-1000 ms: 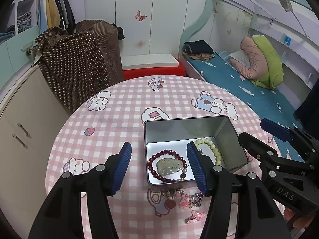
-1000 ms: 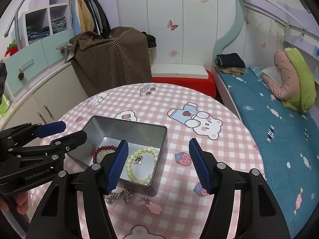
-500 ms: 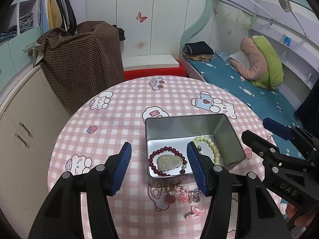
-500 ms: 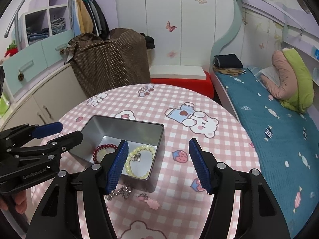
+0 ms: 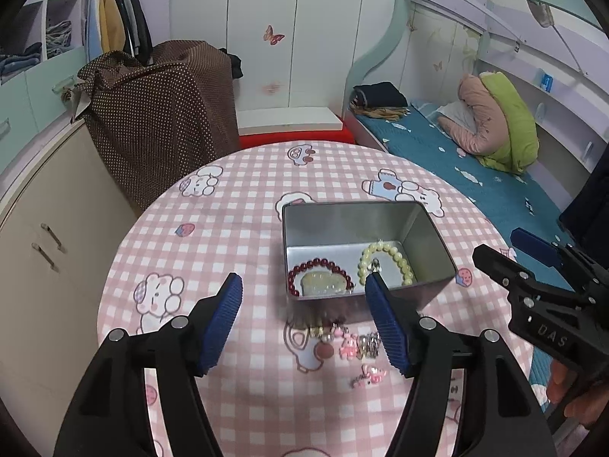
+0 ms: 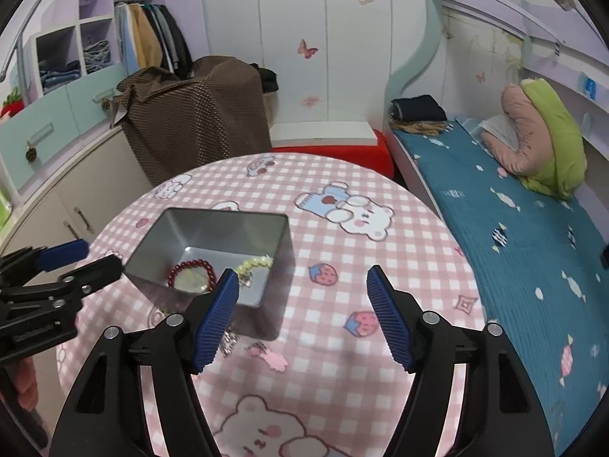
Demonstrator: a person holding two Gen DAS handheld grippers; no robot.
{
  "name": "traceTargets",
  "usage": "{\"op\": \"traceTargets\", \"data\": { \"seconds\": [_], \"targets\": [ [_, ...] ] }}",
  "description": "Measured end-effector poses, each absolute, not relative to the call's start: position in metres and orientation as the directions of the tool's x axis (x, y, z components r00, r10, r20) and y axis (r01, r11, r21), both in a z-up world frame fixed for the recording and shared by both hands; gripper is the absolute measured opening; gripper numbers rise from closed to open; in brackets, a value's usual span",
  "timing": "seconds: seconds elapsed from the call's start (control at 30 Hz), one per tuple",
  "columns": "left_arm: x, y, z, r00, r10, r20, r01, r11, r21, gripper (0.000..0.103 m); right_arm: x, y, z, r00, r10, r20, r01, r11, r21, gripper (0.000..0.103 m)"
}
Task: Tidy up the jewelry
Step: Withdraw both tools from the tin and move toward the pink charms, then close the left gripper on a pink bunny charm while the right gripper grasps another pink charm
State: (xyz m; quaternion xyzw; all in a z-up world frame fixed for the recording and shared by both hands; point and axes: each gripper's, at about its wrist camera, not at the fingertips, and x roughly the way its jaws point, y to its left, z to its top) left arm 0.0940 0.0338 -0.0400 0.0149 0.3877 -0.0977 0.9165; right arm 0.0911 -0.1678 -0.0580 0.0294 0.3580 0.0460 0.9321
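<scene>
Jewelry tin (image 5: 365,251) sits mid-frame on the table (image 5: 236,236), holding a red bracelet (image 5: 318,266) and pale bead bracelet (image 5: 384,262); charms (image 5: 350,342) lie below it. Both grippers' fingers (image 5: 220,323) (image 6: 219,320) spread wide, empty.

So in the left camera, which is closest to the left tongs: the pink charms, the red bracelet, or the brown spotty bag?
1. Pink charms, on the table just ahead of the left tongs.
2. Red bracelet, farther, inside the tin.
3. Brown spotty bag, far behind the table, left.

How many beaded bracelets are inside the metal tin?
2. The dark red bracelet lies at the tin's near left, around a pale stone pendant; the pale yellow-green bracelet lies to its right.
</scene>
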Motion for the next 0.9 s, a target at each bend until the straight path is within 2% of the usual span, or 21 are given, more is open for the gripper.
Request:
{"op": "traceTargets", "data": {
  "seconds": [0.13,0.23,0.9],
  "targets": [
    [0.088,0.039,-0.047,0.667,-0.158,-0.728,0.179,0.983,-0.049,0.067,0.088,-0.172,-0.066,0.724,0.089,-0.684,-0.035,0.995,0.093,0.073],
    [0.082,0.041,-0.053,0.657,-0.155,-0.737,0.175,0.983,-0.05,0.076,0.085,-0.172,-0.075,0.707,0.079,-0.703,-0.022,0.996,0.09,0.075],
    [0.067,0.021,-0.106,0.531,-0.167,-0.831,0.22,0.974,-0.055,0.079,0.063,-0.153,-0.122,0.615,0.064,-0.786,-0.055,0.998,0.039,0.077]
  ]
}}
